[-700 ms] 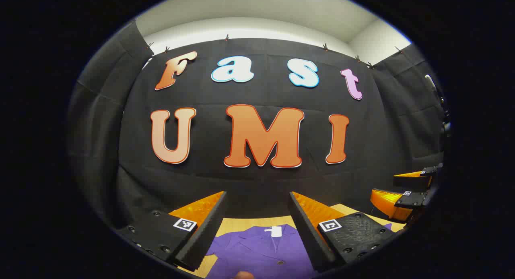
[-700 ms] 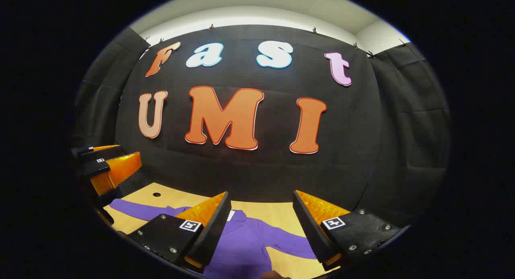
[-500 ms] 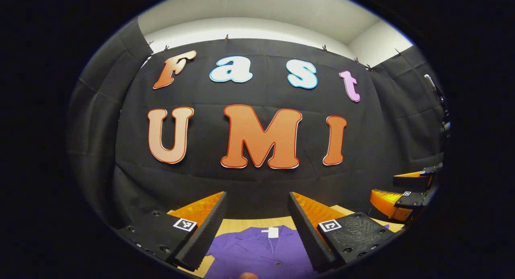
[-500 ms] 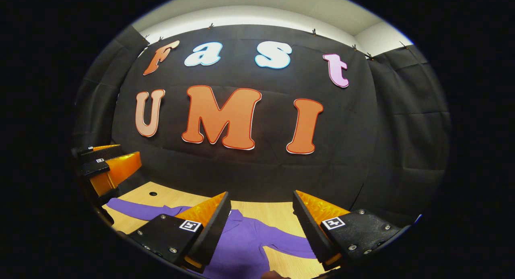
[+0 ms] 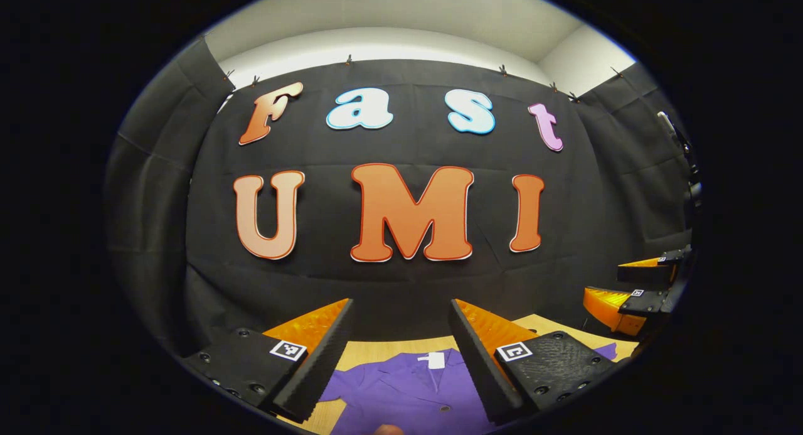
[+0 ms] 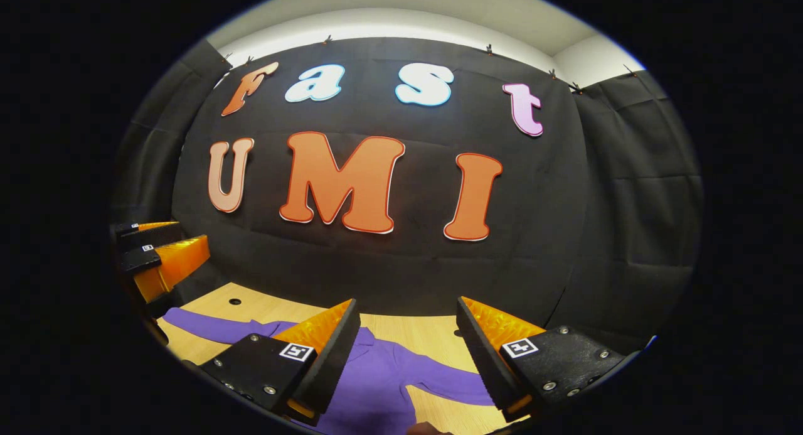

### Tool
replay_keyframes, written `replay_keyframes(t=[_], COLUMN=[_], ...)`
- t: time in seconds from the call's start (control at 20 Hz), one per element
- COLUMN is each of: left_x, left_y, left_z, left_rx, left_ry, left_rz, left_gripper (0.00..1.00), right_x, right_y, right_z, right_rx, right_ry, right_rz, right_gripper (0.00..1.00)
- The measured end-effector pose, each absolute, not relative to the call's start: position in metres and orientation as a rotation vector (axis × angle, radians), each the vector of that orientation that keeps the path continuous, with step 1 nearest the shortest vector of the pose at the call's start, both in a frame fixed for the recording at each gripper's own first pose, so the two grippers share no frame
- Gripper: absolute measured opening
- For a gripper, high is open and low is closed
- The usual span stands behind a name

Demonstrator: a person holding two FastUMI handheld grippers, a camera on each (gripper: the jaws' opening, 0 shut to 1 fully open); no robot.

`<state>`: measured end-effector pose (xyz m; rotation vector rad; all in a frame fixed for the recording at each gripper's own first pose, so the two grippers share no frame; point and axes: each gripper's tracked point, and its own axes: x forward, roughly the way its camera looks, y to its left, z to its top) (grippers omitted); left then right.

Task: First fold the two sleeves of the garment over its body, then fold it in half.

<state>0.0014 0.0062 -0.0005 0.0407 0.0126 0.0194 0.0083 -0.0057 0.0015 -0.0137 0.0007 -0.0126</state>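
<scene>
**Both tools raised, folding not yet begun**

While both tools hang above the desk with their jaws wide apart and nothing between them, the purple shirt (image 5: 408, 394) lies flat at the bottom of the left gripper view, collar toward the wall, a small white tag (image 5: 435, 359) at the neck. That tag is too small to read, and no brand shows on the cloth. The left tool (image 5: 401, 353) frames the collar; the right tool (image 5: 633, 290) sits at the far right edge of that frame.

In the right gripper view, the left tool (image 6: 160, 259) shows at the left edge, one sleeve (image 6: 213, 327) stretches out at lower left, and the other sleeve (image 6: 448, 383) lies at lower centre, on the pale wooden desk (image 6: 414, 331), between the fingers of the right tool (image 6: 408, 353).

Both sleeves look spread outward, so the sleeve-folding step seems still ahead. Next, I judge, each tool must drop to a cuff, pinch it, and carry it across the chest.
</scene>
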Motion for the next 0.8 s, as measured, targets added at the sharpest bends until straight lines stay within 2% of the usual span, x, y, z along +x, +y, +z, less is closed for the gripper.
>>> replay_keyframes(t=[0.25,0.8], left_x=[0.001,-0.003], left_y=[0.005,0.002], left_z=[-0.004,0.01], left_rx=[0.05,0.076], left_ry=[0.02,-0.027], left_rz=[0.032,0.063], left_gripper=[0.94,0.94], right_x=[0.015,0.026], right_y=[-0.017,-0.103], right_z=[-0.014,-0.078], right_rx=[-0.01,-0.081], right_ry=[0.025,0.143], right_rz=[-0.031,-0.175], right_gripper=[0.93,0.93])
